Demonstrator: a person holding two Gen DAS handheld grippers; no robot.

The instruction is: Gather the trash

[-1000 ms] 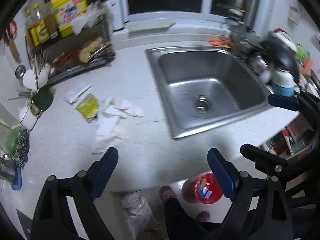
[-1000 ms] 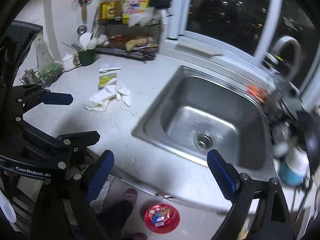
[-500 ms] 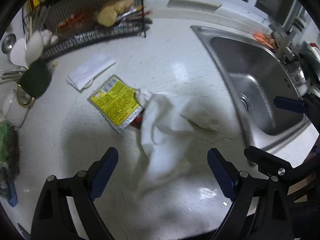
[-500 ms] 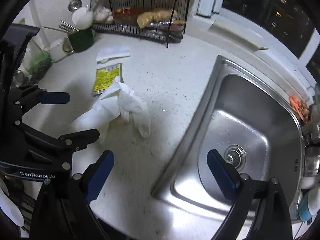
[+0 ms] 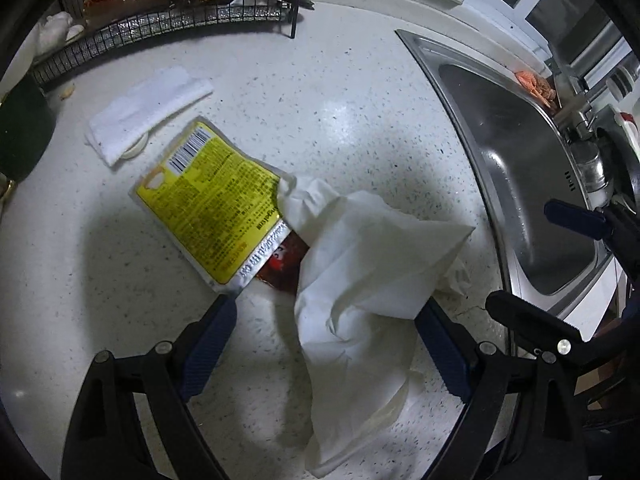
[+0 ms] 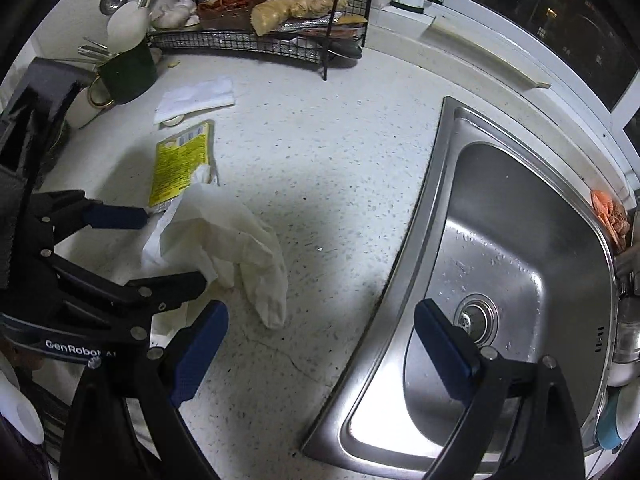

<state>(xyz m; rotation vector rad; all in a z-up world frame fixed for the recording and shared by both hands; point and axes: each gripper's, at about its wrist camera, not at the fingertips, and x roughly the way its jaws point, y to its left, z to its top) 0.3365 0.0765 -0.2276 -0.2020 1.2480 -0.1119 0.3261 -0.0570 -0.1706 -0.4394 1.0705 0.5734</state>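
Tongs of left gripper [image 5: 324, 322] now straddle crumpled tissue [image 5: 360, 280], seemingly untouched.

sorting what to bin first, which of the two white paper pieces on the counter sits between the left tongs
The crumpled white tissue, overlapping the yellow packet, lies between the open left tongs. The flat folded napkin lies apart, near the wire rack.
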